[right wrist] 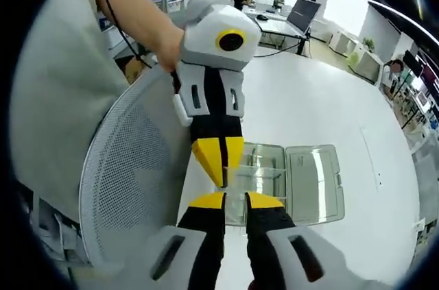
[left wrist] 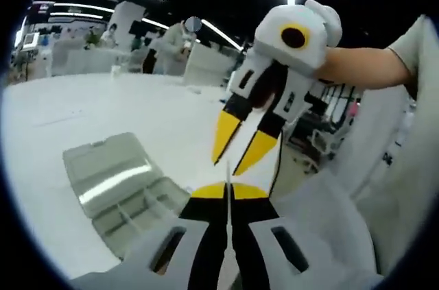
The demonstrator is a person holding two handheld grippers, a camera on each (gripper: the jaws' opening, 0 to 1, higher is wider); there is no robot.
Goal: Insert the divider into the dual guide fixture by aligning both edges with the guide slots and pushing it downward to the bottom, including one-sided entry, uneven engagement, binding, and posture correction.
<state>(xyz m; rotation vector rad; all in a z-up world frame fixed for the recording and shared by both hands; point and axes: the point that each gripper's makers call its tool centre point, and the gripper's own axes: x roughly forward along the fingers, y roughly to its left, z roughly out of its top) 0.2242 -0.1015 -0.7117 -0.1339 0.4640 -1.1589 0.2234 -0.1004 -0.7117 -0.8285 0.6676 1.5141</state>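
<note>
My left gripper (left wrist: 228,187) is shut on a thin clear divider (left wrist: 228,175), which I see edge-on as a pale line running up between its yellow tips. From the upper right my right gripper (left wrist: 230,165) points down at the divider's top end, its fingers slightly apart on either side of it. In the right gripper view the left gripper (right wrist: 221,182) hangs tip-down just above my right gripper (right wrist: 235,198), whose jaws show a narrow gap. Below them on the white table lies the clear guide box (left wrist: 120,184) (right wrist: 288,180) with its lid folded open.
A white mesh chair back (right wrist: 130,166) stands close by the table edge. A person's arm (left wrist: 363,67) holds the right gripper. Other people (left wrist: 171,43) stand at far desks. A laptop (right wrist: 302,12) sits on a desk behind.
</note>
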